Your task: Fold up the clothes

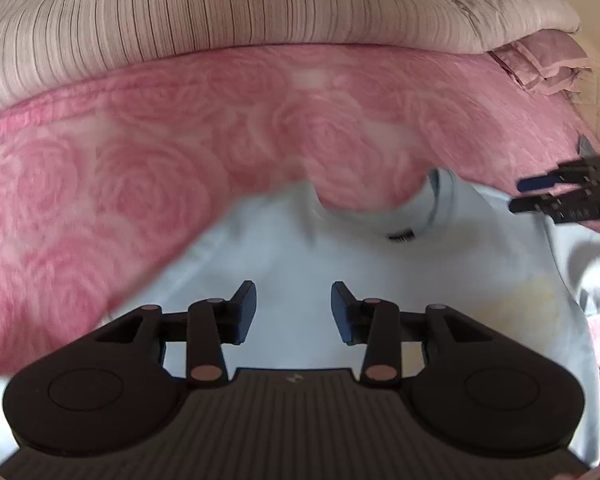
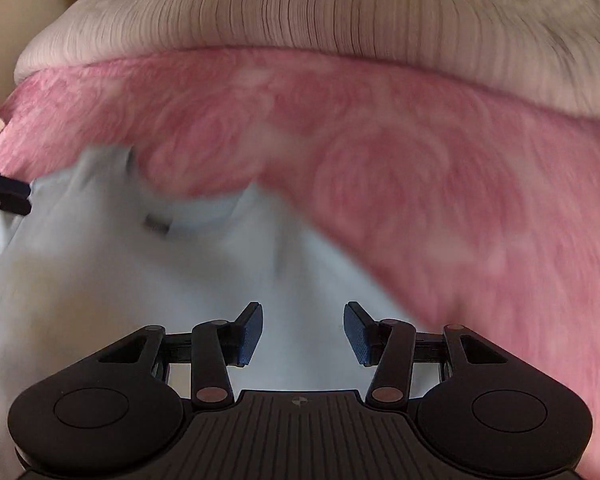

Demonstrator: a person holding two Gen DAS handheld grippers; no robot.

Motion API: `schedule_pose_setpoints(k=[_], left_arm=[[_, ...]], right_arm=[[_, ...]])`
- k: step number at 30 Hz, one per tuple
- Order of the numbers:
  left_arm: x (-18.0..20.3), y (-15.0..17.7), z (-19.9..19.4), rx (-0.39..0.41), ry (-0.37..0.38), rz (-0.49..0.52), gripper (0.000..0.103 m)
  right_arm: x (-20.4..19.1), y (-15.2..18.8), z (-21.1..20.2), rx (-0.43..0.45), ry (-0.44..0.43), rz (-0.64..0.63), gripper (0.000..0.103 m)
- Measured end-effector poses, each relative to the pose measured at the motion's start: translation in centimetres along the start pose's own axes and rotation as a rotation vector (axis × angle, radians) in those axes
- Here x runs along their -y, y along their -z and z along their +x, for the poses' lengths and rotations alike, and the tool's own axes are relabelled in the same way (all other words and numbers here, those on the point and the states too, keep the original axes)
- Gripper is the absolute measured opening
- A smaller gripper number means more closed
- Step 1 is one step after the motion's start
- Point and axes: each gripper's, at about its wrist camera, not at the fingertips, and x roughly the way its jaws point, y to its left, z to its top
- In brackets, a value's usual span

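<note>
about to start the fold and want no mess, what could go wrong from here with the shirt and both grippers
1. Both the left gripper and right gripper are open with nothing between their pads, so a careless close may pinch only one layer of the light blue shirt.
2. The shirt lies on a fuzzy pink blanket; the pads could snag it too.
3. The collar looks bunched, so a fold now may trap a crease.

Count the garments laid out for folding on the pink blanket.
1. A pale blue shirt lies spread on the pink rose-patterned blanket, collar towards the striped bedding. Grey-white fabric at the left view's right edge could be another; unclear.
</note>
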Motion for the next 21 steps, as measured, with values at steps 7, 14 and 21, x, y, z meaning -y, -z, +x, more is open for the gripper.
schedule_pose_setpoints(k=[7, 14, 21], left_arm=[[-1.9, -2.3, 1.7, 0.049, 0.002, 0.036, 0.046], [-3.4, -3.3, 4.5, 0.054, 0.098, 0.070, 0.048], [-3.2, -3.0, 8.6, 0.116, -0.210, 0.167, 0.000]], right_arm=[[2.1, -4.0, 6.2, -0.013, -0.158, -0.056, 0.050], [1.8, -3.4, 6.6, 0.043, -0.268, -0.139, 0.004], [1.5, -2.5, 5.7, 0.181, -0.077, -0.120, 0.004]])
